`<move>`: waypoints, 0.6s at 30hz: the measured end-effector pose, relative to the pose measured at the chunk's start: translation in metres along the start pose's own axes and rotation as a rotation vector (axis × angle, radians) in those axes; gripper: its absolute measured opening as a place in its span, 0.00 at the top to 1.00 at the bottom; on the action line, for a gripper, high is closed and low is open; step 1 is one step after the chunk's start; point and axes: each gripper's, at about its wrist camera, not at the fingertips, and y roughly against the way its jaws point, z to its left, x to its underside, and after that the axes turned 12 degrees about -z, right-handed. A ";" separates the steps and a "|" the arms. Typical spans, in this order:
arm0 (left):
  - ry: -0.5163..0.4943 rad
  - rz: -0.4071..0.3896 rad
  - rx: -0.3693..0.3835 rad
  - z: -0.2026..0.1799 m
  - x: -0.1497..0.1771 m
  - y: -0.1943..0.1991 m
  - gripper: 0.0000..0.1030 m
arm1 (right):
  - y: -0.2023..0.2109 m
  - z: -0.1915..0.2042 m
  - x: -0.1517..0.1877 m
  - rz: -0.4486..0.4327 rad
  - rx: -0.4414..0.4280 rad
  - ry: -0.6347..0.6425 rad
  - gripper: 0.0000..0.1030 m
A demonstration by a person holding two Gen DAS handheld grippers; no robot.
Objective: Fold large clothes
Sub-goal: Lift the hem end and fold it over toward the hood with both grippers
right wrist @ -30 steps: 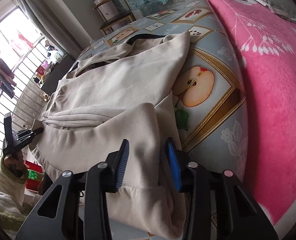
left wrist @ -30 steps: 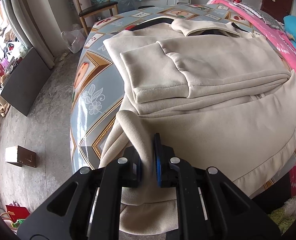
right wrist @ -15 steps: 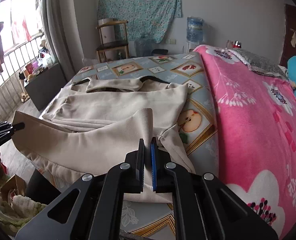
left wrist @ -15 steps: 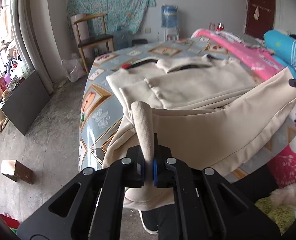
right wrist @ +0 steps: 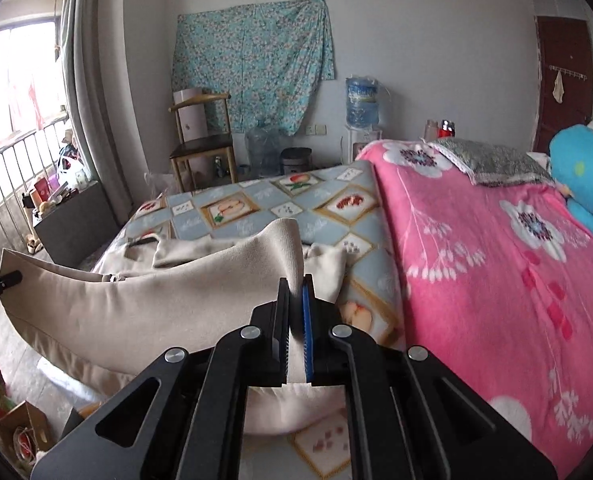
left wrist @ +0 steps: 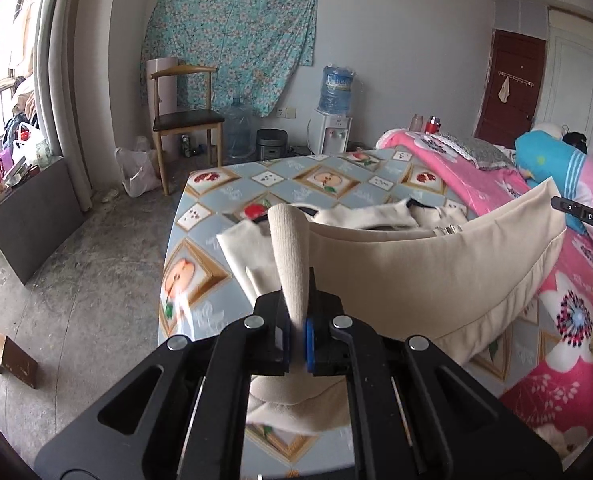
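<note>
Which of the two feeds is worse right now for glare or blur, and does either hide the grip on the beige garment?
Right wrist view: the window at left is blown out white; the beige garment stays readable, pinched in the right gripper. Left wrist view: evenly lit, slight motion smear on the fruit-print bed cover; the left gripper pinches the garment's hem clearly. Both bend straight lines at the edges.

Grey walls (left wrist: pixel 396 20) — wooden chair (left wrist: pixel 184 120), perhaps concrete floor (left wrist: pixel 76 300)
</note>
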 end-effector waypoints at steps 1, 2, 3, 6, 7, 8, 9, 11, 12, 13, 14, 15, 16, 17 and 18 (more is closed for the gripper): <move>0.009 0.005 0.000 0.007 -0.012 -0.016 0.95 | -0.012 0.000 -0.008 -0.006 -0.002 0.009 0.95; 0.010 0.011 0.001 0.012 -0.022 -0.031 0.95 | -0.030 -0.002 -0.019 -0.009 0.002 0.022 0.95; 0.008 0.018 0.000 0.017 -0.034 -0.048 0.95 | -0.049 -0.003 -0.029 -0.009 0.005 0.031 0.95; 0.029 0.056 -0.001 0.035 -0.067 -0.111 0.95 | -0.110 -0.010 -0.052 0.014 0.013 0.021 0.95; 0.039 0.076 -0.002 0.041 -0.074 -0.134 0.95 | -0.131 -0.012 -0.056 0.027 0.021 0.019 0.95; 0.041 0.102 -0.015 0.047 -0.078 -0.163 0.95 | -0.157 -0.014 -0.056 0.047 0.031 0.015 0.95; 0.034 0.136 -0.028 0.051 -0.077 -0.190 0.95 | -0.180 -0.014 -0.053 0.071 0.048 0.022 0.95; 0.045 0.224 -0.048 0.056 -0.062 -0.240 0.95 | -0.230 -0.015 -0.031 0.157 0.083 0.041 0.95; 0.039 0.283 -0.060 0.057 -0.048 -0.264 0.95 | -0.247 -0.017 -0.021 0.200 0.087 0.041 0.95; 0.034 0.335 -0.069 0.057 -0.034 -0.283 0.95 | -0.267 -0.020 -0.005 0.255 0.096 0.046 0.95; 0.028 0.363 -0.082 0.059 -0.025 -0.293 0.95 | -0.279 -0.022 0.005 0.287 0.107 0.049 0.95; 0.033 0.377 -0.079 0.061 -0.018 -0.299 0.95 | -0.285 -0.025 0.011 0.300 0.106 0.041 0.95; 0.048 0.367 -0.068 0.064 -0.018 -0.298 0.95 | -0.288 -0.027 0.012 0.302 0.096 0.021 0.95; 0.066 0.347 -0.054 0.066 -0.022 -0.293 0.95 | -0.287 -0.029 0.008 0.292 0.086 0.003 0.95; 0.078 0.328 -0.044 0.071 -0.027 -0.290 0.95 | -0.284 -0.029 0.002 0.276 0.078 -0.005 0.95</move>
